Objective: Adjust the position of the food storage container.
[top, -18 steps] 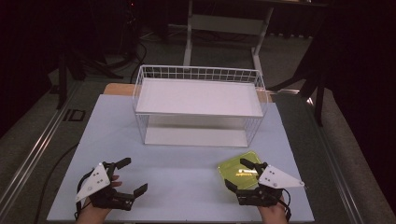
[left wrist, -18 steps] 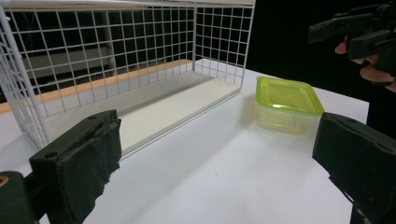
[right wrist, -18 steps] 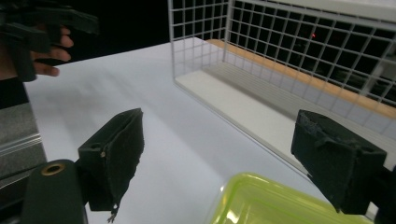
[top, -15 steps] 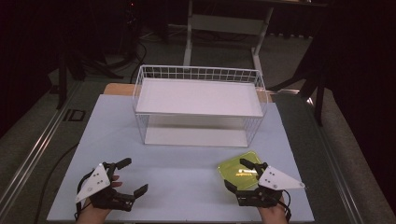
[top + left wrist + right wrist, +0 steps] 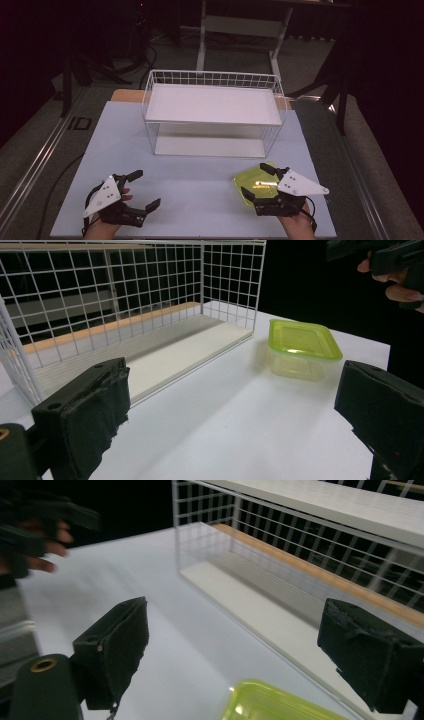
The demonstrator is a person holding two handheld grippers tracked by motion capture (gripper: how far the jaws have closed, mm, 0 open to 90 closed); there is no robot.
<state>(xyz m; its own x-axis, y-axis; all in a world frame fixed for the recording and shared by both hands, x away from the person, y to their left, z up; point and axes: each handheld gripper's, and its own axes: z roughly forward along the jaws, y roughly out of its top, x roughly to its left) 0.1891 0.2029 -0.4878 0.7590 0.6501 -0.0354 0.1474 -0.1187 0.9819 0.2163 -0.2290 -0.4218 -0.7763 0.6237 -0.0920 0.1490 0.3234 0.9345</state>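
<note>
- Two grippers are in our hands at the near edge of the white table [image 5: 200, 190], well apart from each other.
- Our left gripper [image 5: 141, 189] has its jaws spread wide, with nothing between them. In the left gripper view both black pads [image 5: 95, 410] stand far apart over the bare table surface.
- Our right gripper [image 5: 256, 180] also has its jaws spread wide. In the high view they reach over the yellow-green plastic container [image 5: 255, 186], one jaw at its far edge and one at its near edge. We cannot tell if the pads touch it.
- In the right gripper view the corner of the container [image 5: 280, 702] lies low between the two jaws, and the pads do not press on it.
- This container has its lid on and stands on the table, just in front of the right end of the white wire rack [image 5: 212, 80].
- That rack stands at the far middle of the table and has a white upper shelf [image 5: 212, 104] and a white bottom board [image 5: 207, 146].
</note>
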